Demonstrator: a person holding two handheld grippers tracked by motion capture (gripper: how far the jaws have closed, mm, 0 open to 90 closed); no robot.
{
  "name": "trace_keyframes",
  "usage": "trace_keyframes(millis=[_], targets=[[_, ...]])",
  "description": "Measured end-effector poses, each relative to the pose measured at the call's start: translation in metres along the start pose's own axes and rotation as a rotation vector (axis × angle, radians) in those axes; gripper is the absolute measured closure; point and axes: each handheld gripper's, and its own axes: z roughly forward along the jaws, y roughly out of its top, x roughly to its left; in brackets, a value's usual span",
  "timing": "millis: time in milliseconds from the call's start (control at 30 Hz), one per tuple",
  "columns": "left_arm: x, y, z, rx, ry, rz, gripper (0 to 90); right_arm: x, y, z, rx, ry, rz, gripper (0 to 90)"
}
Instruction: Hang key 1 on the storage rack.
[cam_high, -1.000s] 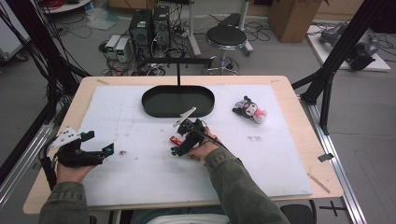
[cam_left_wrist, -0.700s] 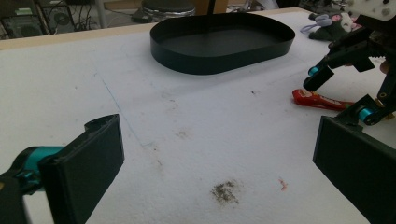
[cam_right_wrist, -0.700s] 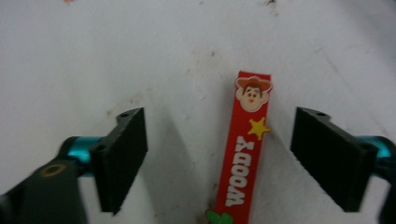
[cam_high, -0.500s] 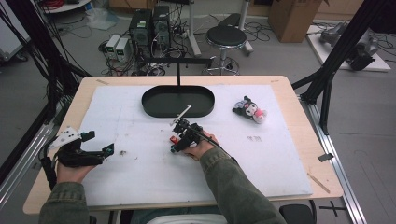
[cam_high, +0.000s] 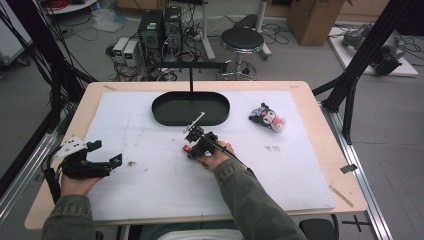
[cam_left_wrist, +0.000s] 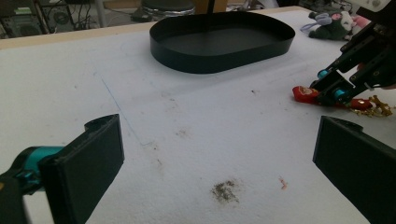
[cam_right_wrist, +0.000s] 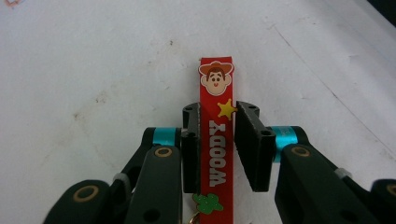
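The right gripper (cam_right_wrist: 217, 144) sits low over a red strap (cam_right_wrist: 215, 140) lying flat on the white mat (cam_high: 150, 190), near the mat's middle. Its jaws are nearly closed, one on each side of the strap; the left jaw touches its edge, while a thin gap shows at the right, so a firm grip cannot be confirmed. This looks like the grasping step; the next move likely calls for closing fully, then lifting. The strap reads "WOODY" in white letters, with a cartoon cowboy face, a yellow star and a green cactus; a gold charm (cam_left_wrist: 373, 106) trails from one end. The left gripper (cam_high: 102, 161) rests near the mat's left edge, jaws wide open and empty. A black oval tray (cam_high: 190, 120) sits toward the far edge, a plush toy (cam_high: 267, 117) toward the far right.
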Motion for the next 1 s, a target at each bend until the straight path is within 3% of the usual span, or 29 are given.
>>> trace_keyframes(millis=[233,467,633,733,900,1000], targets=[[-0.001,-0.001,-0.001,0.007,0.002,0.005,2.4,-0.013,0.001,-0.028,-0.082,0.076,0.072,72.5],[-0.001,0.0,-0.001,0.006,-0.001,0.005,2.4,-0.023,0.005,-0.072,-0.146,0.129,0.097,73.7],[-0.001,0.0,-0.001,0.005,0.001,0.003,2.4,-0.038,0.0,-0.104,-0.195,0.135,0.125,74.7],[-0.001,0.0,-0.001,0.005,-0.002,0.004,2.4,-0.049,-0.002,-0.118,-0.235,0.147,0.169,74.9],[-0.002,-0.001,-0.001,0.011,-0.005,0.008,2.4,-0.067,-0.001,-0.137,-0.305,0.222,0.235,74.8],[-0.002,-0.001,0.0,0.012,-0.006,0.006,2.4,-0.078,0.005,-0.152,-0.339,0.231,0.265,74.9]])
